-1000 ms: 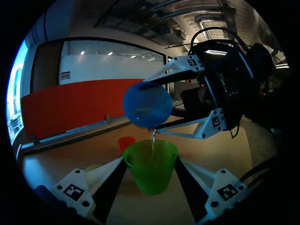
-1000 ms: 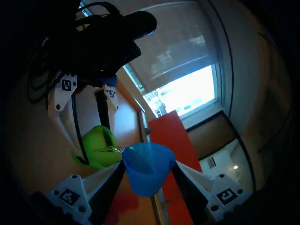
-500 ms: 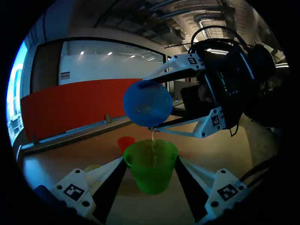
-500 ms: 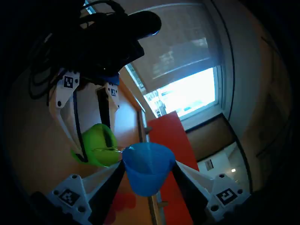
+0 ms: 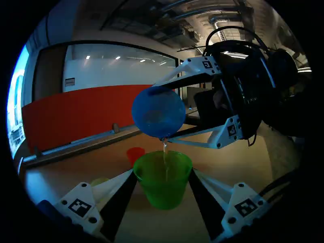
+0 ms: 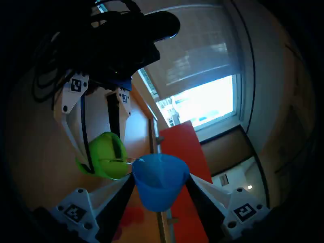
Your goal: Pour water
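Squarely between right jaws: blue cup [image 6: 159, 183], above green cup [image 5: 163, 182].

Directly above the green cup [image 5: 163, 184], the tilted blue cup [image 5: 158, 106] and right gripper [image 5: 163, 114] block access. A red cup [image 5: 135, 154] stands behind-left. The tabletop [image 5: 233, 162] to the right is open.

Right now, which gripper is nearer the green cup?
Left. The left gripper is shut on the green cup; the right gripper holds the tipped blue cup above it, with water falling in.
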A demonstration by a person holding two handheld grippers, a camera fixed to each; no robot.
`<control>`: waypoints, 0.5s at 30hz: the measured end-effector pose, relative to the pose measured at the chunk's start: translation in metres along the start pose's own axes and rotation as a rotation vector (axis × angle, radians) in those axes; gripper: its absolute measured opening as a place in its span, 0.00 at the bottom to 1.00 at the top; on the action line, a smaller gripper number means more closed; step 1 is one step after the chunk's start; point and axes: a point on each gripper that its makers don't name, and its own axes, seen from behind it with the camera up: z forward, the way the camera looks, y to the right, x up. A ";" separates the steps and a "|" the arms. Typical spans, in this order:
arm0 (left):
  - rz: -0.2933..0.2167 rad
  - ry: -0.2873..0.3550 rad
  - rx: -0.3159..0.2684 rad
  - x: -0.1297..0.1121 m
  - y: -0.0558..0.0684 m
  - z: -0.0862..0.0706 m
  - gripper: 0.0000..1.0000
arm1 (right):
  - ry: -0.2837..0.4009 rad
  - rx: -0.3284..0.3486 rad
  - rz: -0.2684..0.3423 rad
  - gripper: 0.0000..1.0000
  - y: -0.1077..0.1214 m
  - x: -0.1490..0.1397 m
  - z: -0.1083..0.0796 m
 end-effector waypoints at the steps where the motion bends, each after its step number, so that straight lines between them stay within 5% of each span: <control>1: 0.000 0.000 0.000 0.000 0.000 0.000 0.87 | 0.000 -0.001 -0.003 0.90 0.000 0.000 0.000; 15: 0.001 -0.001 -0.003 0.000 0.002 0.001 0.87 | -0.001 -0.003 -0.040 0.90 0.003 0.002 0.000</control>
